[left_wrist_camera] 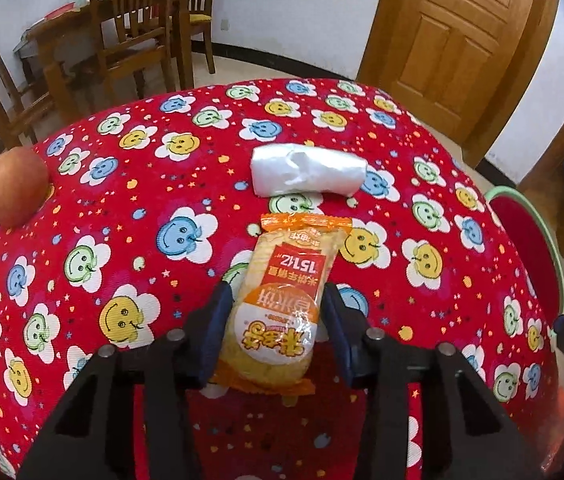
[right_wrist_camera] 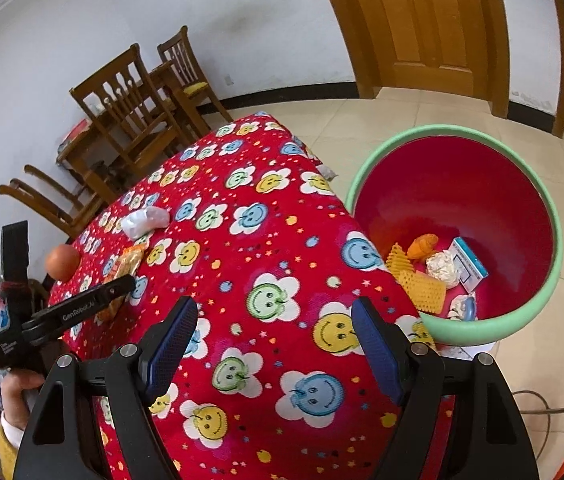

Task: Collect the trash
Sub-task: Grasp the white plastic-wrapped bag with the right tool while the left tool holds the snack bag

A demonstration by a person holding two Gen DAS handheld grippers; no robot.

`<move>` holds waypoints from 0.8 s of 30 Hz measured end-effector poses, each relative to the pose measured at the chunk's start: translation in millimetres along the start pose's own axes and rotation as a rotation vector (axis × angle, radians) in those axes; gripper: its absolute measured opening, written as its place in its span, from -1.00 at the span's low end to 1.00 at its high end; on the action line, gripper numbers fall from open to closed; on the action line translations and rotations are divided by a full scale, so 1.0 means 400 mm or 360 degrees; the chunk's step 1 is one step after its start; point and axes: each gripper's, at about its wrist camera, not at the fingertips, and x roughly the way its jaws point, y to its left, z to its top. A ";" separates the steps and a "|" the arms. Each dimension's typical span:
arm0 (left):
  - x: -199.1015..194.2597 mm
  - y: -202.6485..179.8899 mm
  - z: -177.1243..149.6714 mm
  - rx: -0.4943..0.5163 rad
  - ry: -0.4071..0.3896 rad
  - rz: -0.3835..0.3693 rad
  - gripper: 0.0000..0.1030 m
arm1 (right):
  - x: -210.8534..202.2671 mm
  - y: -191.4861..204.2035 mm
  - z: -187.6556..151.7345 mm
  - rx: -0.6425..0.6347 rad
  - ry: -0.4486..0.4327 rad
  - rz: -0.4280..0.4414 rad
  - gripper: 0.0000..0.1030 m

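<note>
Blue-padded jaws of the left gripper [left_wrist_camera: 276, 316] sit either side of an orange snack pack [left_wrist_camera: 282, 312], their pads touching or nearly touching its flanks near its lower half; whether they are pressing it tight cannot be told. That pack lies lengthwise on the counter [left_wrist_camera: 122, 184], its printed face up and its crimped top end pointing away from the camera. Just beyond its far end lies a white bag [left_wrist_camera: 308, 172], rolled or crumpled into a short bundle set crosswise, close to the pack but apart from it. An apple [left_wrist_camera: 13, 187] rests at the counter's left edge, well apart from both.

In the right wrist view, the right gripper [right_wrist_camera: 274, 344] hangs over the near part of the counter with its jaws wide apart and nothing between them. A red cloth with smiley-face flowers covers the counter. Off its right side, on the tiled floor, stands a bin [right_wrist_camera: 538, 200] with a green rim and red inside. At its bottom lie an orange wrapper [right_wrist_camera: 423, 246], yellow foam netting [right_wrist_camera: 422, 290], a ball of white paper [right_wrist_camera: 442, 267] and a small blue and white box [right_wrist_camera: 470, 266], all crowded together.

From this same view the left gripper [right_wrist_camera: 122, 284] shows at the left, held in a hand [right_wrist_camera: 16, 390], its tip over the snack pack [right_wrist_camera: 130, 260], with the apple [right_wrist_camera: 62, 262] just beside it and the white bag [right_wrist_camera: 144, 220] farther along the counter. Wooden chairs [right_wrist_camera: 130, 108] stand by the wall behind, and a wooden door [right_wrist_camera: 426, 24] is shut.
</note>
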 end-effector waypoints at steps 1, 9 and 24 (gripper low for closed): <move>-0.005 0.005 -0.002 -0.0017 -0.0014 -0.0005 -0.17 | 0.002 0.004 0.000 -0.0007 0.0002 -0.0003 0.56; -0.057 0.091 0.007 -0.0236 -0.0132 -0.0032 -0.18 | 0.034 0.073 0.014 -0.0089 0.0011 -0.0004 0.56; -0.068 0.276 -0.016 -0.0593 -0.0202 0.0230 -0.18 | 0.172 0.254 0.077 -0.0257 0.0056 0.0069 0.57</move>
